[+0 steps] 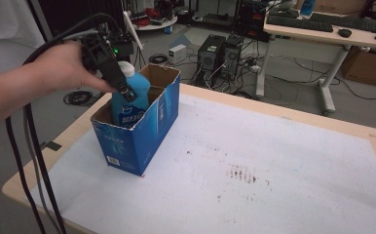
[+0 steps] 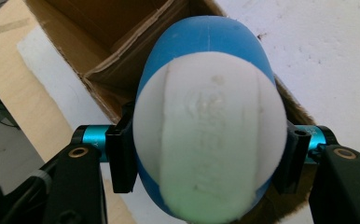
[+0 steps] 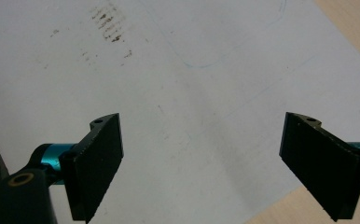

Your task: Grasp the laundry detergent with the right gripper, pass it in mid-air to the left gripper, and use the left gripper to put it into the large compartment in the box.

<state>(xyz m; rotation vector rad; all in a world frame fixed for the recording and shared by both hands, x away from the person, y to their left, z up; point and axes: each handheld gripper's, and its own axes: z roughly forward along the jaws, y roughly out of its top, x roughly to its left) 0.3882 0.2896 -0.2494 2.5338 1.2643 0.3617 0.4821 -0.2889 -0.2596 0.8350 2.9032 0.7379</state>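
Behind the table, a cluttered workshop floor is showing in the high view, with dark computer towers (image 1: 220, 51), loose cables and a second desk carrying black keyboards (image 1: 322, 22); nearer, a pale wooden table (image 1: 293, 113) is lying under a white, brown-stained sheet (image 1: 273, 170) that is covering most of its top. An open-topped blue cardboard box (image 1: 142, 131) is standing upright on the sheet toward the table's left side, its brown inner walls showing; a blue plastic bottle with a white cap (image 1: 130, 95) is standing in the box's near end, its upper part rising above the rim. The person's left hand (image 1: 62, 68) is coming in from the left edge and holding the left gripper (image 1: 120, 85), which is reaching down at the bottle's top; black cables are trailing from it down past the table edge.

In the left gripper view, the bottle's rounded white cap (image 2: 208, 140) is sitting squarely between the two black jaws, and both pads are pressing against its sides, so the gripper is clamped on the bottle; the box's brown interior and torn rim (image 2: 103, 74) are lying beyond and below it, beside the white sheet.

In the right gripper view, the right gripper (image 3: 201, 158) is hanging over the white sheet with its jaws spread wide apart and holding nothing; the brown stains (image 3: 108, 28) are showing ahead of it, and a strip of bare wooden table is running along the lower right corner.
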